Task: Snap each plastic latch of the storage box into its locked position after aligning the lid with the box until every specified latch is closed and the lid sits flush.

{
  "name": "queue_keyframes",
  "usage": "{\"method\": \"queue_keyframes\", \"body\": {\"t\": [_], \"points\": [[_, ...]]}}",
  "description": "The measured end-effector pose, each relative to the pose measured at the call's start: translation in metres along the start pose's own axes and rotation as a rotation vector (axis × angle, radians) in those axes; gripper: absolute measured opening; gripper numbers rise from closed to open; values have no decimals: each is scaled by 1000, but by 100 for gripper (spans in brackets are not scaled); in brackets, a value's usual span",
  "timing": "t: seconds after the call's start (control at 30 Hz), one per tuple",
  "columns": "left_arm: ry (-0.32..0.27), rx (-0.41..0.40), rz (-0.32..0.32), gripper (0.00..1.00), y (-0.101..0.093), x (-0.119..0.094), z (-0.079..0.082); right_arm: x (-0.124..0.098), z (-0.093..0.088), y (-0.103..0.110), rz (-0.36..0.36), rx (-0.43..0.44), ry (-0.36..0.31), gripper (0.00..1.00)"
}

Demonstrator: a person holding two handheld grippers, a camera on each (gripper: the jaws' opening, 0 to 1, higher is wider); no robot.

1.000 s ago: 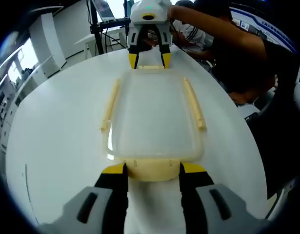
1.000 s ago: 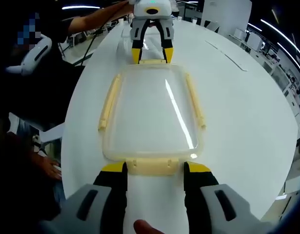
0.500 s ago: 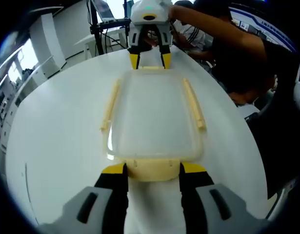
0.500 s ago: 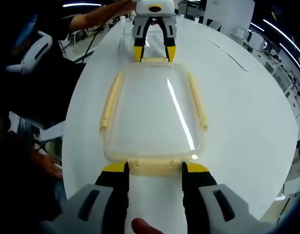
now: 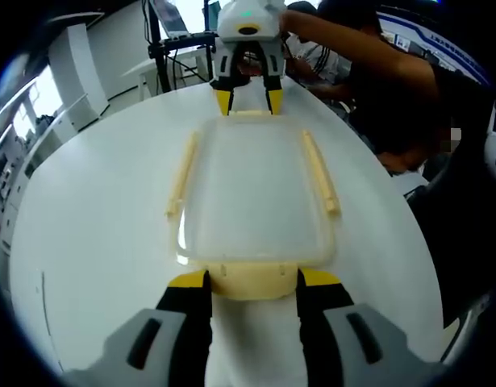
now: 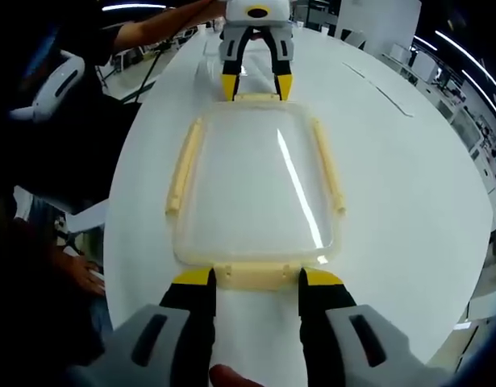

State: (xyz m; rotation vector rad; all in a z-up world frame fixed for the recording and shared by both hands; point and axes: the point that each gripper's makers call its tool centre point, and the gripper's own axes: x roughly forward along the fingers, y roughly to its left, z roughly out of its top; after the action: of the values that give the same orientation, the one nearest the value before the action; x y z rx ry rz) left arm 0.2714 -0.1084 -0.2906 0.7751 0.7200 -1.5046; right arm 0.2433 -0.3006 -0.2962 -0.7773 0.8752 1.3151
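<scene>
On the white round table (image 5: 94, 201), in the left gripper view: a clear storage box (image 5: 252, 193) with its transparent lid (image 5: 248, 173) seated on top, lying lengthwise away from the camera. Cream latches along all four sides: a long one at left (image 5: 181, 173), a long one at right (image 5: 321, 171), a short near-end latch (image 5: 252, 280) and a short far-end latch (image 5: 249, 113). Left gripper (image 5: 252, 282) spread wide, its yellow-tipped jaws bracketing the near-end latch, one on either side, close beside it; actual contact impossible to judge. At the far end, right gripper (image 5: 248, 95) also spread, tips at the two ends of the far latch. A person's arm (image 5: 352, 48) reaching in from the upper right behind it. In the right gripper view: same box (image 6: 252, 181) seen from the opposite end, a streak of light glare across the lid (image 6: 256, 161). Right gripper (image 6: 256, 278) parted, jaws flanking the short latch (image 6: 256, 276) nearest the camera. Opposite, left gripper (image 6: 256, 81) parted likewise at the far latch (image 6: 256, 97). Side latches (image 6: 183, 165) and (image 6: 328, 165) lying along the long edges; locked or not, cannot tell.
</scene>
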Motion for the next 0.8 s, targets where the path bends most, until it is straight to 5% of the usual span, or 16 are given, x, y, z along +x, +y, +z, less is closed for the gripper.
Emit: {"method": "queue_keyframes", "body": {"t": [0.8], "points": [[3,13,-3,40,2,-2,2,2,5,7,3,-27,40,38]]}}
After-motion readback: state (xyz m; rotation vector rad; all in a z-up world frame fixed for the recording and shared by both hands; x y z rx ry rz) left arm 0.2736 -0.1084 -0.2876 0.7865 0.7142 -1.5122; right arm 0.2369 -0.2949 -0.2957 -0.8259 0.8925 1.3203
